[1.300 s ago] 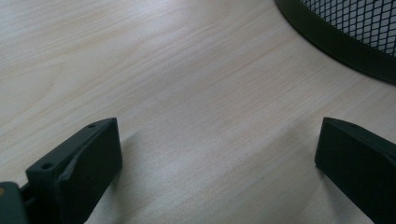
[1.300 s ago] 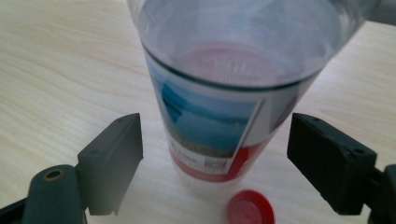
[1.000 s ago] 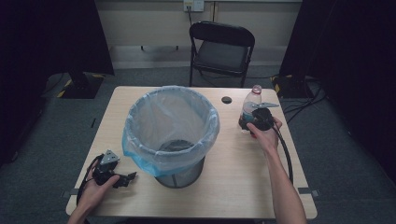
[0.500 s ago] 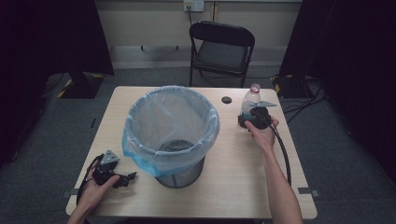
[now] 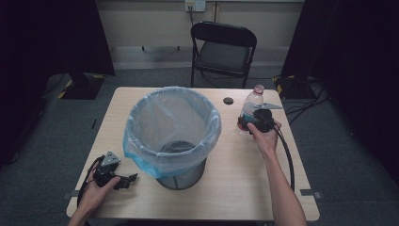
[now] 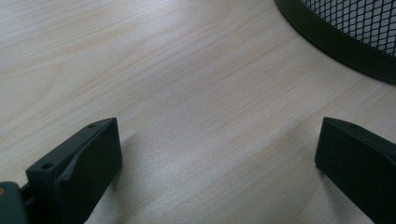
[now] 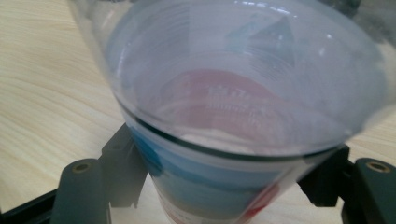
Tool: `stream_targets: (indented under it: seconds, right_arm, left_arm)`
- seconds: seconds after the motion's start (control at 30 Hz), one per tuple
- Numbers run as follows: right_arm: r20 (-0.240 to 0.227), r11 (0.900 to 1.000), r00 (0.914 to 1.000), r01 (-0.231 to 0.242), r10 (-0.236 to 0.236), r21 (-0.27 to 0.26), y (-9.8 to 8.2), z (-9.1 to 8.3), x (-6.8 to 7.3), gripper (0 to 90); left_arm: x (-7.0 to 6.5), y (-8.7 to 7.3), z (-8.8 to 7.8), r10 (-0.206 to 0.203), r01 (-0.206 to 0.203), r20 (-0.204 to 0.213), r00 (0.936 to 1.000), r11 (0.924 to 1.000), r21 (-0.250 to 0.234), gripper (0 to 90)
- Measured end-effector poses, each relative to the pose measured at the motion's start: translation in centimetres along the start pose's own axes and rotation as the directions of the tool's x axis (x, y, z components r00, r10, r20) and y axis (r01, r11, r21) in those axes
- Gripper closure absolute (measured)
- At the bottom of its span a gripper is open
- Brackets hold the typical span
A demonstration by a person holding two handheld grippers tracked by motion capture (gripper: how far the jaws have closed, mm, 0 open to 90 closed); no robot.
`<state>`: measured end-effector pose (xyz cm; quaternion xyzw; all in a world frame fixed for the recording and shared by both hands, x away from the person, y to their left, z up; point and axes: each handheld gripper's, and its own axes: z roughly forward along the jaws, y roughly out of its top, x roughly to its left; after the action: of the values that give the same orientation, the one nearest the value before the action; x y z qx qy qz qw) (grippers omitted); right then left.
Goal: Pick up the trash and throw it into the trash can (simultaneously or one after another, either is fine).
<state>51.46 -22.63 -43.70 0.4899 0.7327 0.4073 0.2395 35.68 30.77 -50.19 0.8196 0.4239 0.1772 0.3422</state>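
Over at the right gripper [image 5: 251, 121], the jaws press against both sides of a clear plastic bottle with a blue and red label [image 5: 249, 109], which stands upright on the pale wooden table [image 5: 254, 174] directly ahead of the person's right hand [image 5: 265, 136]. A small black cap [image 5: 228, 100] lies beyond it. The left gripper [image 5: 128, 179] rests on the table, jaws spread wide with bare wood between them; just ahead of it stands the black mesh bin lined with a light blue plastic bag [image 5: 172, 134].

Matt wood-grain table [image 6: 187, 93]; clear glossy plastic bottle [image 7: 243, 93].
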Motion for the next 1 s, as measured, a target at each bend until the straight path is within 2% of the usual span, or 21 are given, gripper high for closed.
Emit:
stream_targets:
  seconds: [0.27, 0.37, 0.4, 0.5, 0.77, 1.0]
  right_arm:
    - [-0.025, 1.0, 0.9996, -0.014, 0.013, -0.018, 0.6, -1.3, 0.6, 29.3]
    - [-0.042, 0.999, 0.999, -0.02, 0.018, -0.034, 0.9, -2.1, 0.9, 29.3]
    - [-0.06, 0.998, 0.9979, -0.028, 0.025, -0.048, 1.0, -2.7, 1.1, 29.3]
    - [-0.072, 0.997, 0.9973, -0.022, 0.017, -0.068, 1.1, -3.2, 1.4, 29.3]
    - [-0.127, 0.994, 0.9916, -0.039, 0.026, -0.106, 1.9, -5.0, 2.2, 29.4]
    - [-0.169, 0.987, 0.9855, -0.037, 0.01, -0.157, 2.7, -6.6, 3.1, 29.4]
  left_arm:
    - [0.0, 0.0, 0.0, 0.0, 0.0, 0.0, 1.0, 1.0, 0.001, 0.1]
    - [0.0, 0.0, 0.0, 0.0, 0.0, 0.0, 1.0, 1.0, 0.0, 0.1]
    - [0.0, 0.0, 0.0, 0.0, 0.0, 0.0, 1.0, 1.0, 0.0, 0.1]
    - [0.0, 0.0, 0.0, 0.001, -0.001, 0.0, 1.0, 1.0, 0.001, 0.1]
    - [0.0, 0.0, 0.0, 0.0, 0.0, 0.0, 1.0, 1.0, 0.0, 0.1]
    - [0.0, 0.0, 0.0, 0.0, 0.0, 0.0, 1.0, 1.0, 0.001, 0.1]
